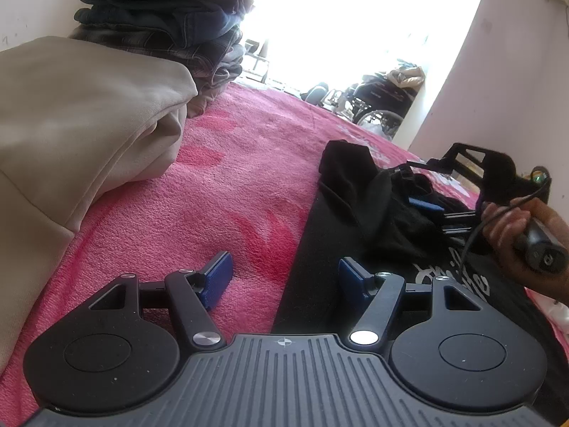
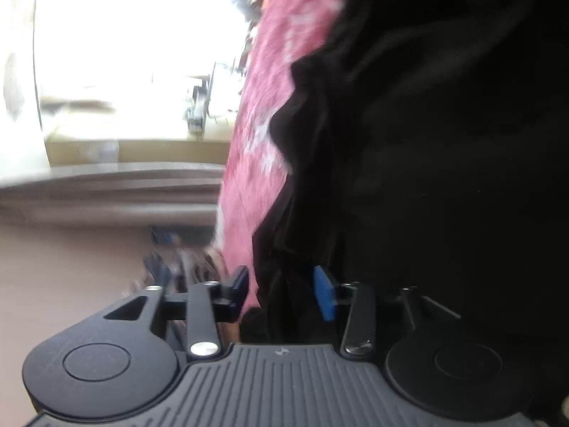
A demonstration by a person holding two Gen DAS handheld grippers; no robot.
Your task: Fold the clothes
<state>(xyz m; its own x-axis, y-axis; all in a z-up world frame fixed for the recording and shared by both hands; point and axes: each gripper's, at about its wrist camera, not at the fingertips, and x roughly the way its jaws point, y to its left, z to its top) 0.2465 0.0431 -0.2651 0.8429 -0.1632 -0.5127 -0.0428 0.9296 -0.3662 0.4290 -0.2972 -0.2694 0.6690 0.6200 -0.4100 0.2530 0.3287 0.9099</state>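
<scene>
Black T-shirt (image 1: pixel 320 249) lies on the pink blanket (image 1: pixel 231 178), right of centre in the left wrist view, with white lettering near its lower right part. Starting at the far left, we note a folded beige garment (image 1: pixel 81 124) and, behind it, a stack of folded clothes (image 1: pixel 160 28); both sit well apart from the work.

Our left gripper (image 1: pixel 281 281) hangs over the shirt's straight left edge with its jaws apart and nothing between them; one pad is over the blanket, the other over black cloth.

Further right, our right gripper (image 1: pixel 432 210) is raised with a bunched part of the shirt. In the right wrist view, blurred by motion, dark fabric sits between the blue pads (image 2: pixel 325 297) of this gripper, which appears clamped on it.

We judge the step in hand to be the first fold: one portion is being lifted across. The next move calls for carrying that portion over the body while the left gripper pins or grasps the near edge.
</scene>
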